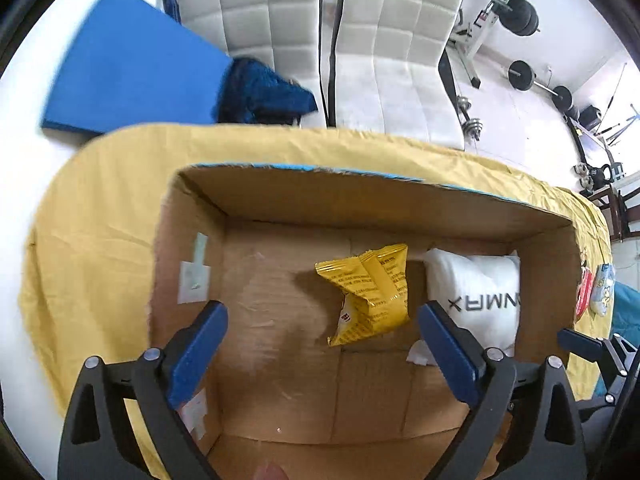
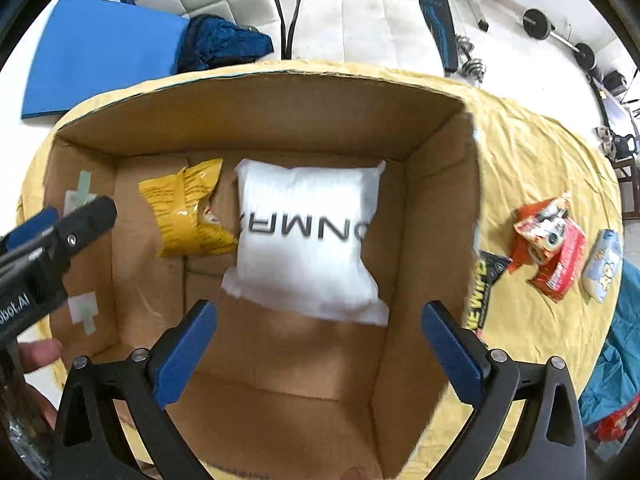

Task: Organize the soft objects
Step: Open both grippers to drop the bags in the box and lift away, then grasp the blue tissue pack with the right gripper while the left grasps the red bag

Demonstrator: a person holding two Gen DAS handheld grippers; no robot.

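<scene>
Both tongs, left (image 1: 322,334) and right (image 2: 320,330), gape empty; the black packet (image 2: 482,286), right of centre, hides behind the box wall (image 2: 436,216).

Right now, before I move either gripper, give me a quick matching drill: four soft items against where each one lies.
Items:
1. yellow snack bag
2. white pillow pack
3. red-orange packet
4. pale blue packet

Places:
A. box, right of the yellow bag
B. yellow cloth, nearest its right edge
C. box, left part
D. yellow cloth, just outside the box

Pairs: 1-C, 2-A, 3-D, 4-B
</scene>
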